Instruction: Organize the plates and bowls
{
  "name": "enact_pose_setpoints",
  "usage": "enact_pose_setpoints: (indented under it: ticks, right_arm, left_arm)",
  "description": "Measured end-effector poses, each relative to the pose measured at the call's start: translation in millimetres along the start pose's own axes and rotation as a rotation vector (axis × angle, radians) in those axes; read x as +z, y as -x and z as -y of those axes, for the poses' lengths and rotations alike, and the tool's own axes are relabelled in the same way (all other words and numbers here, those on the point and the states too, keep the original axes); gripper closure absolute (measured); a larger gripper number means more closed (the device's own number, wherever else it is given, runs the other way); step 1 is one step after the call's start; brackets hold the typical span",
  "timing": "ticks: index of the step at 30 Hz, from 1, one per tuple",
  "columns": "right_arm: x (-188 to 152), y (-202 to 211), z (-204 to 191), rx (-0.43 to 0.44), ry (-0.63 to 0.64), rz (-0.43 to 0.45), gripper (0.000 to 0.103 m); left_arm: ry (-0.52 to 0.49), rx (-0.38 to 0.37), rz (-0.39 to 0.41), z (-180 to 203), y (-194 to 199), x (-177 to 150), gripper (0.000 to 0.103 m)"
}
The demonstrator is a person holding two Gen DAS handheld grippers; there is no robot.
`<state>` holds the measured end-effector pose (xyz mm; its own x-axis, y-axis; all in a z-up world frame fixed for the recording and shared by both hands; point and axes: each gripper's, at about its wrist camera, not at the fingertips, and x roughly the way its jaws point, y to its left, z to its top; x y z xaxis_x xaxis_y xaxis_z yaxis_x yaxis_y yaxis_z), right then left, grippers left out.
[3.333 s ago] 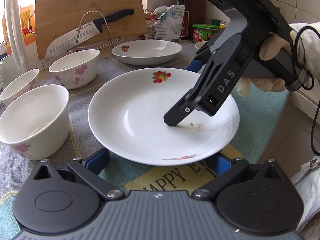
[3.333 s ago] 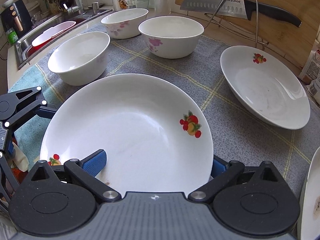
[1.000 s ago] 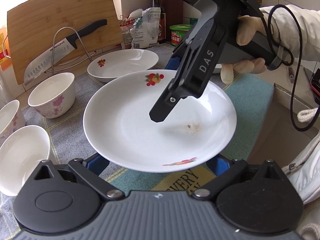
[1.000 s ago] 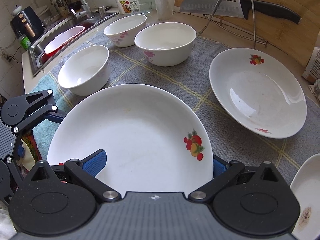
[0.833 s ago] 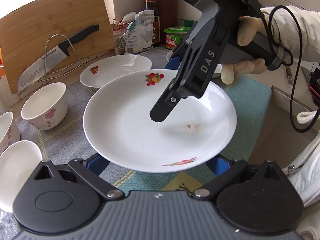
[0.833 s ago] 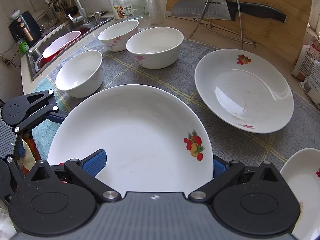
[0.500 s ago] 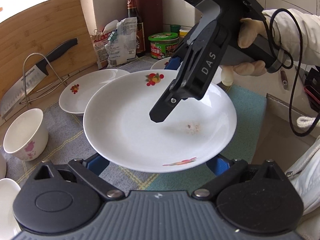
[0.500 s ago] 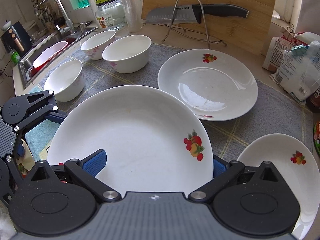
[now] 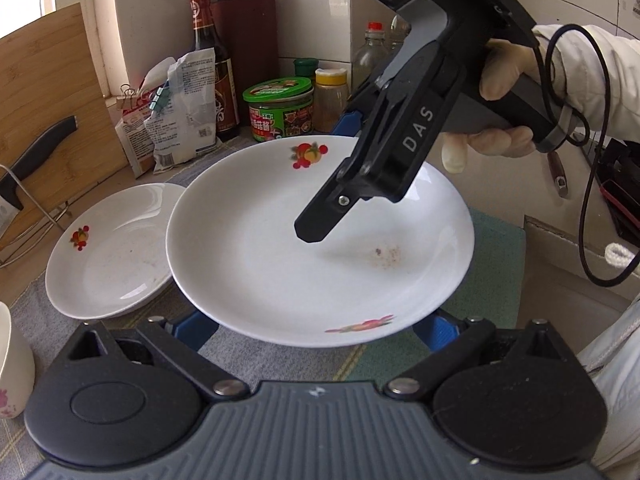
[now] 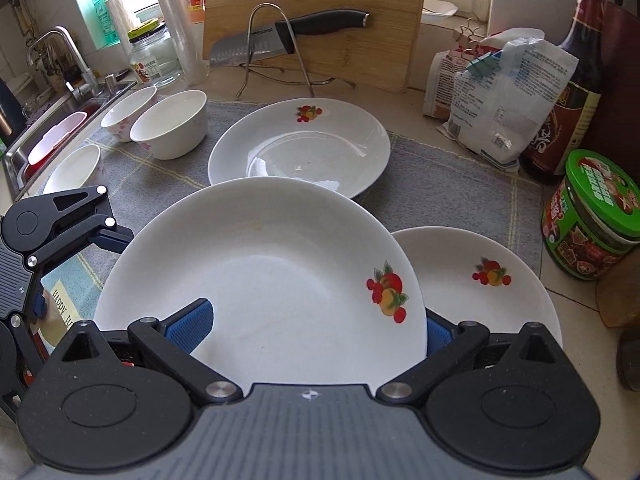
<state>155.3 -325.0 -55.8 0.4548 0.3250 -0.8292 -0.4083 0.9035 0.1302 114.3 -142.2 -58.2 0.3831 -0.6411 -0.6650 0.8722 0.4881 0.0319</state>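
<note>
A white plate with fruit prints (image 9: 280,264) is held in the air between both grippers. My left gripper (image 9: 316,326) holds its near rim from below. My right gripper (image 10: 308,332) holds the opposite rim; its black finger (image 9: 320,224) lies over the plate in the left wrist view. The held plate (image 10: 272,280) hangs above the grey mat. A second plate (image 10: 300,148) lies beyond it on the mat, and a third plate (image 10: 492,280) lies at the right, partly under the held one. Three white bowls (image 10: 170,124) stand at the left.
A cutting board (image 10: 316,20) with a knife (image 10: 288,38) on a wire stand leans at the back. Bags (image 10: 504,100), a sauce bottle (image 10: 572,80) and a green jar (image 10: 588,216) crowd the right. The sink (image 10: 52,136) is far left.
Both grippers have carried the plate to the right along the counter. The bowls have slid out to the left, and the third plate and the jars have come into view.
</note>
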Motion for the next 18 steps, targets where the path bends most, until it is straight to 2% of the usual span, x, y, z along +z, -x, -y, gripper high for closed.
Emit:
enact_pose_setpoints:
  ticks: [8,18]
  right_arm:
    - [-8.1,3.3,32.9,-0.015,-0.034,0.002,0.0]
    - [-15.7,-3.8,65.1,0.005,-0.063,0.004,0.0]
  left_arm:
    - [-0.021,-0.025,-0.015,9.3,-27.3,20.0,0.002]
    - [-0.024,-0.028,-0.056,11.9,-55.2,37.5,0.002]
